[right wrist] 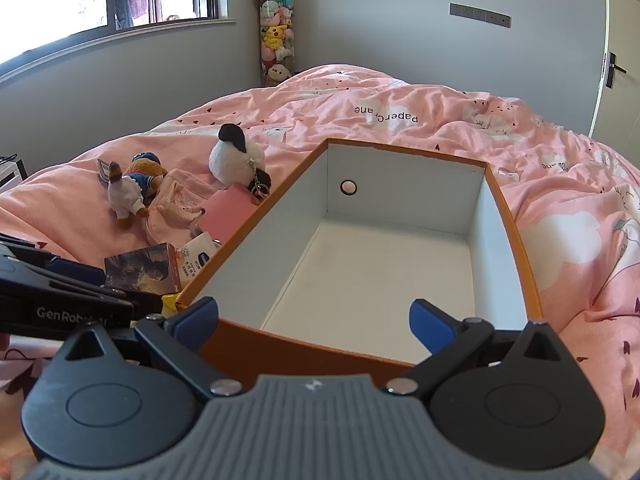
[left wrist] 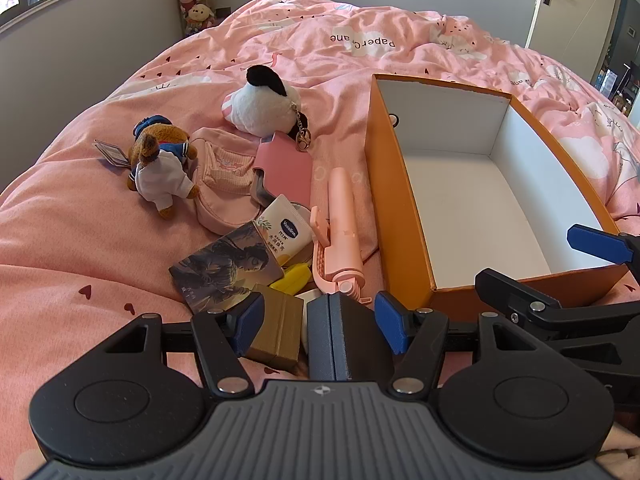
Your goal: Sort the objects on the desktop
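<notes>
**Left tongs over the pile, box waiting empty**

Far left on the pink duvet point(left wrist: 80, 248), the teddy bear point(left wrist: 160, 168) lies beside the pink pouch point(left wrist: 224, 184), the white plush point(left wrist: 264, 104) behind them. Nearer, the picture card point(left wrist: 224, 268), Vaseline tube point(left wrist: 288, 232) and pink selfie stick point(left wrist: 340, 224) crowd together. The left gripper point(left wrist: 320, 322) hangs wide, straddling a gold box point(left wrist: 276, 332) and a grey case point(left wrist: 340, 336), touching neither as far as I can tell. Best to centre on one item only before closing. On the right, the orange box point(right wrist: 240, 344) holds nothing; the right gripper point(right wrist: 316, 320) gapes wide over its near wall.
</notes>
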A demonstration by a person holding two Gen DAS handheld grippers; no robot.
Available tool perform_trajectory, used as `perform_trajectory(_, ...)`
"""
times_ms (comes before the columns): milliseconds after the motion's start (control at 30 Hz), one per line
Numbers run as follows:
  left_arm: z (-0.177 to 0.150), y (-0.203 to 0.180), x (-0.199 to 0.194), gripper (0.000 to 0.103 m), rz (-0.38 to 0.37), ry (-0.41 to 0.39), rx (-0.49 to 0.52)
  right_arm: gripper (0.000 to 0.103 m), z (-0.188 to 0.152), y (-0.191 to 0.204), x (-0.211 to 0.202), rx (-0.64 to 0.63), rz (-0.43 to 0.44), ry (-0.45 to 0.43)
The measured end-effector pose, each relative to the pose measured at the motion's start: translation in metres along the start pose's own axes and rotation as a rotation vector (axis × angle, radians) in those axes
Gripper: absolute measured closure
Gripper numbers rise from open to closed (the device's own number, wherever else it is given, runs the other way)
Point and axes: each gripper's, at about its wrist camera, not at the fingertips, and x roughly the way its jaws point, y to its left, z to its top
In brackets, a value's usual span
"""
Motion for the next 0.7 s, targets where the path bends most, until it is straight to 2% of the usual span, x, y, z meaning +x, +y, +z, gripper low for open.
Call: perform_trajectory(700, -0.003, -0.0003, 0.0008, 0.031, -0.001, 0.003, -0.001, 0.001, -0.0015, 0.0025, 0.0012, 0.001, 0.003, 0.003)
